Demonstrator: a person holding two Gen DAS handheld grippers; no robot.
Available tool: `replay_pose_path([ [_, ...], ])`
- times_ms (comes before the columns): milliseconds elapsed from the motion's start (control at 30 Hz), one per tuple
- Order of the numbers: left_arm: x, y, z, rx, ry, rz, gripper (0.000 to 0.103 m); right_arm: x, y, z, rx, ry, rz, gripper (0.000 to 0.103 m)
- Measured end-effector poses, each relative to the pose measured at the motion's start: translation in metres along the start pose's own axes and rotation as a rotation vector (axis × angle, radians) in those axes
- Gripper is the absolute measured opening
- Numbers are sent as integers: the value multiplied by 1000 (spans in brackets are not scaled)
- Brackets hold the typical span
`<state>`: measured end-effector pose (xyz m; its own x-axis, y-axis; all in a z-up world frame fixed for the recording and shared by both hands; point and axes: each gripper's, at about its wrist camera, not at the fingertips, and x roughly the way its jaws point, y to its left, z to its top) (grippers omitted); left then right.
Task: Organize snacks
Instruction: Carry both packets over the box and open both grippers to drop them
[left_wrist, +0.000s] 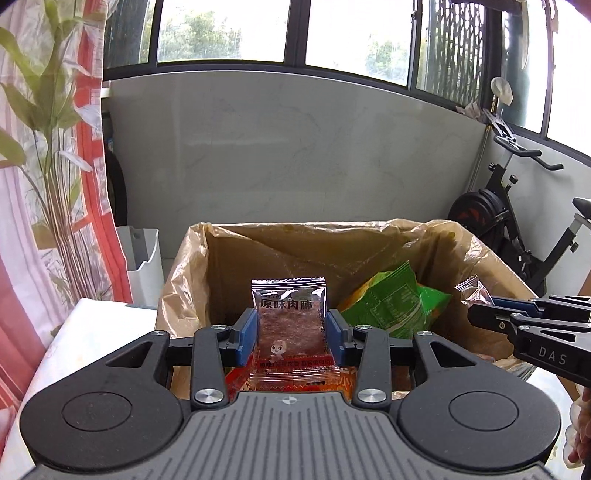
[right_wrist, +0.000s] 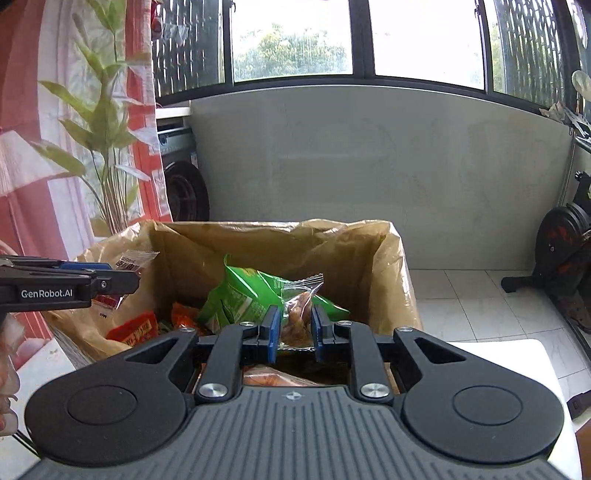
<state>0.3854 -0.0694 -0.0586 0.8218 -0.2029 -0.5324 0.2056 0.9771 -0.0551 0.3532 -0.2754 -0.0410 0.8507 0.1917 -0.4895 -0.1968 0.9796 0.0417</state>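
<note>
My left gripper (left_wrist: 291, 334) is shut on a clear jerky packet (left_wrist: 290, 321) with Chinese print, held upright over the near edge of a cardboard box lined with a brown plastic bag (left_wrist: 229, 251). My right gripper (right_wrist: 294, 330) is shut on a small clear packet of brown snack (right_wrist: 297, 314), held over the same box (right_wrist: 399, 266). A green snack bag (left_wrist: 391, 302) lies inside the box; it also shows in the right wrist view (right_wrist: 243, 295). Red packets (right_wrist: 135, 328) lie at the box bottom. Each gripper shows in the other's view: the right one (left_wrist: 476, 314), the left one (right_wrist: 133, 280).
The box stands on a white table (left_wrist: 85, 332). A grey wall panel (left_wrist: 295, 155) stands behind it. A plant (left_wrist: 48, 110) and red-white curtain are at left. An exercise bike (left_wrist: 517, 221) stands at right. A white bin (left_wrist: 144, 266) is beside the box.
</note>
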Motion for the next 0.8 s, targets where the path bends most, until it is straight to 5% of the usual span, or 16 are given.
replay_pose_path([
  [133, 0, 3, -1, 35, 11, 10, 53, 1, -1, -3, -21, 25, -7, 21],
  [233, -4, 9, -2, 34, 10, -5, 70, 2, 3, 0, -41, 43, -27, 25],
  [467, -13, 10, 2, 37, 24, -14, 87, -2, 4, 1, -35, 40, -46, 60],
  [600, -16, 11, 3, 44, 28, 9, 88, -5, 4, 0, -17, 35, -39, 78],
  [800, -23, 12, 1, 54, 19, 9, 88, -6, 7, 1, -22, 41, -49, 81],
])
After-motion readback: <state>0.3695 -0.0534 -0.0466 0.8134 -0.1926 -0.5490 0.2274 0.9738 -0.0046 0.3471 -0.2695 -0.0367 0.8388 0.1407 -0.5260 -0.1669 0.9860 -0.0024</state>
